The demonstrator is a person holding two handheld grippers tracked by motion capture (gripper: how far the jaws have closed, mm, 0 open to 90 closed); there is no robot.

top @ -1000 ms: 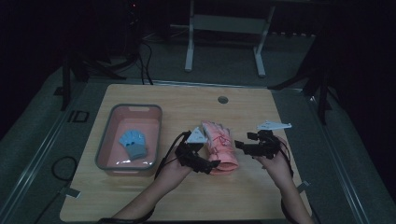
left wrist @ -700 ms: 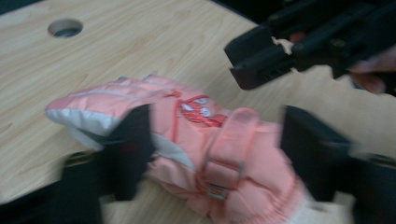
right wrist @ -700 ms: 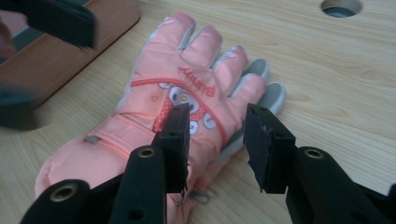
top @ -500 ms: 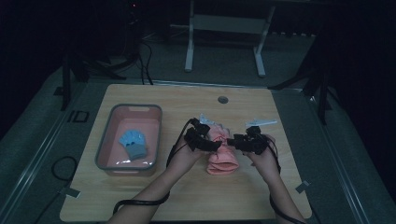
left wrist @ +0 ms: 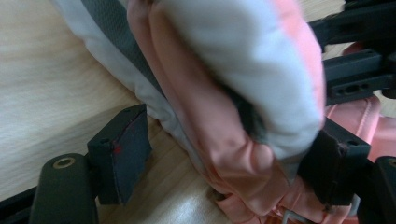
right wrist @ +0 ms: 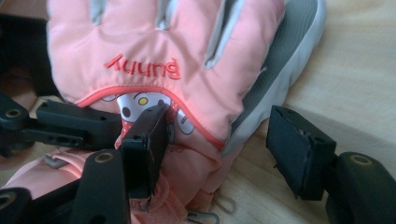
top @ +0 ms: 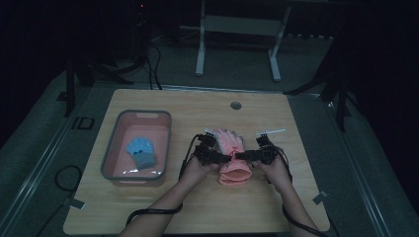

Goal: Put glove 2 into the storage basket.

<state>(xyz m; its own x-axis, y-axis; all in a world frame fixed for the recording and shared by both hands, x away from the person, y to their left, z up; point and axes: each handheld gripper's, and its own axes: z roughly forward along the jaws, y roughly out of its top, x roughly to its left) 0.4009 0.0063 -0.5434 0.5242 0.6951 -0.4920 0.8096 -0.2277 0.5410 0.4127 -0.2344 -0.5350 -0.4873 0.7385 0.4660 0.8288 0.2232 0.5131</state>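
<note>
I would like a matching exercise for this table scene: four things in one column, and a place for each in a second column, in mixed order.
Things:
1. pink glove
2. blue glove
3. pink basin
4. round hole

Places:
A. inside the basin
B. in the tabletop near the far edge
C. on the left part of the table
D. between the left hand-held gripper and the right hand-held gripper

Pairs: 1-D, 2-A, 3-C, 4-B
</note>
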